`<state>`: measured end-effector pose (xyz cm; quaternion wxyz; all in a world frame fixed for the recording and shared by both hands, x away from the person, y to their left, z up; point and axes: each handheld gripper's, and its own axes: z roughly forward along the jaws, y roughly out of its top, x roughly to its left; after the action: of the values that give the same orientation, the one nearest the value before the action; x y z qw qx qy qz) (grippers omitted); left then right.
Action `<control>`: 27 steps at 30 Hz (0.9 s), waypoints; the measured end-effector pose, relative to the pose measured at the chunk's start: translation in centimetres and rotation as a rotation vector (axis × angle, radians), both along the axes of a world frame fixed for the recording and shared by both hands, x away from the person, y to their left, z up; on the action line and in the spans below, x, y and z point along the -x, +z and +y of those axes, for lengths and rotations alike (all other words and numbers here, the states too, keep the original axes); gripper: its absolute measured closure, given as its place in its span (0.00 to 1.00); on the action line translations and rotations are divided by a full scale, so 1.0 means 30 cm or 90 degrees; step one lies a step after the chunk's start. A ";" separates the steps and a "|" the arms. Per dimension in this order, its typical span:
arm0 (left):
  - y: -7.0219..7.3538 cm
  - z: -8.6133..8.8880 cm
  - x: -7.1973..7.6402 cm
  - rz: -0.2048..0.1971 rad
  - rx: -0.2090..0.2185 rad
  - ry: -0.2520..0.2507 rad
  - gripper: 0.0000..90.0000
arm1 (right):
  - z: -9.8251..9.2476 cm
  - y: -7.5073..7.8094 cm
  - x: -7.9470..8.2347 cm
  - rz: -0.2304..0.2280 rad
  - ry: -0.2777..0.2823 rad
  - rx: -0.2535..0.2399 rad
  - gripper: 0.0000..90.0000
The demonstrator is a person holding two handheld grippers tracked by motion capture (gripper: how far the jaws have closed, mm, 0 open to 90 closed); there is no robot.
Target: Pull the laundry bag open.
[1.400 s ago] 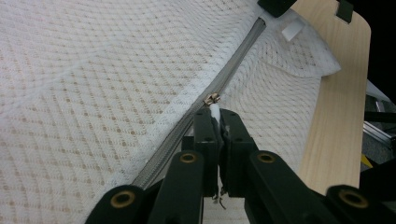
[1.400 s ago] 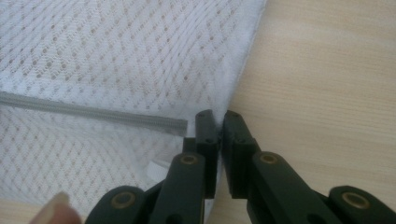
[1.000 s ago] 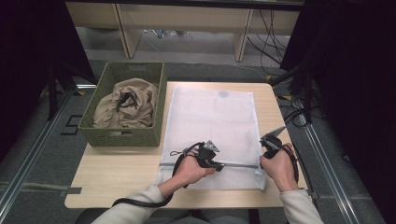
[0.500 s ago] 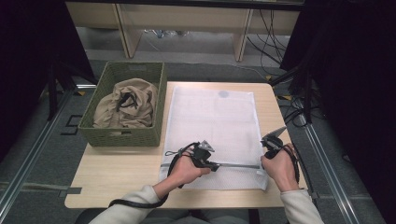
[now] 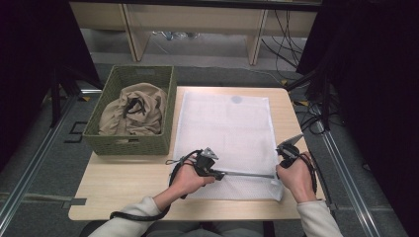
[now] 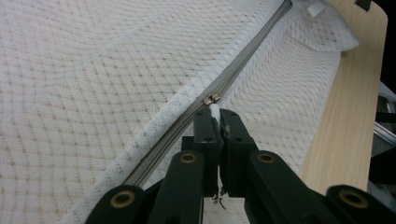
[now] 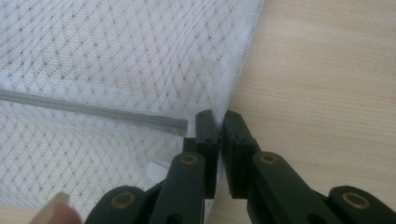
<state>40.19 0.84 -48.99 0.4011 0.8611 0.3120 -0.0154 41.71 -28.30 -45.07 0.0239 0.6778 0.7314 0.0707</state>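
Observation:
A white mesh bag lies flat on the wooden table, with a grey zipper running along its near edge. My left gripper is shut on the zipper's white pull tab, just behind the metal slider. The grey zipper runs away from it across the mesh. My right gripper is at the bag's right side. In the right gripper view it is shut on the bag's edge, just past the zipper's end.
A green woven basket holding a beige garment stands at the table's left, beside the bag. Bare wood lies right of the bag. Dark cables hang off the table's right side.
My left gripper has slid a little to the left along the zipper line with the pull tab in it. The right gripper has stayed put.

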 end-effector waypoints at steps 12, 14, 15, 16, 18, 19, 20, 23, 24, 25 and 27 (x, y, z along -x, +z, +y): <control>0.002 0.023 0.001 -0.005 -0.006 -0.003 0.96 | -0.004 -0.006 -0.002 -0.013 0.031 0.002 0.96; 0.005 0.025 0.003 -0.003 -0.003 -0.002 0.96 | -0.006 -0.007 -0.002 -0.014 0.033 0.003 0.96; 0.005 0.025 0.004 -0.002 -0.002 -0.001 0.96 | -0.006 -0.005 -0.002 -0.012 0.031 0.003 0.96; 0.006 0.024 0.006 -0.002 0.000 0.000 0.96 | -0.006 -0.005 -0.002 -0.014 0.033 0.004 0.96; 0.006 0.025 0.007 -0.005 -0.002 0.000 0.96 | -0.005 -0.002 -0.002 -0.004 0.031 0.000 0.96; 0.007 0.025 0.007 -0.008 -0.002 -0.001 0.96 | -0.007 -0.006 -0.001 -0.017 0.032 0.000 0.96; 0.007 0.023 0.011 -0.009 -0.001 0.006 0.96 | -0.005 -0.005 -0.001 -0.012 0.029 0.002 0.96; 0.007 0.026 0.010 -0.022 -0.016 0.010 0.96 | -0.006 -0.004 0.000 -0.016 0.029 0.004 0.96; 0.008 0.032 0.007 -0.020 -0.015 0.002 0.96 | -0.008 -0.002 -0.001 -0.016 0.027 0.022 0.96; 0.009 0.033 0.009 -0.016 -0.014 0.014 0.96 | 0.004 0.004 0.001 -0.001 -0.019 0.014 0.96; 0.013 0.036 0.011 -0.016 -0.012 0.008 0.96 | -0.013 0.000 -0.001 -0.013 0.019 0.003 0.96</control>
<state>39.87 1.91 -48.59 0.3969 0.8630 0.3127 0.0011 41.73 -28.68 -45.06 0.0318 0.6661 0.7413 0.0759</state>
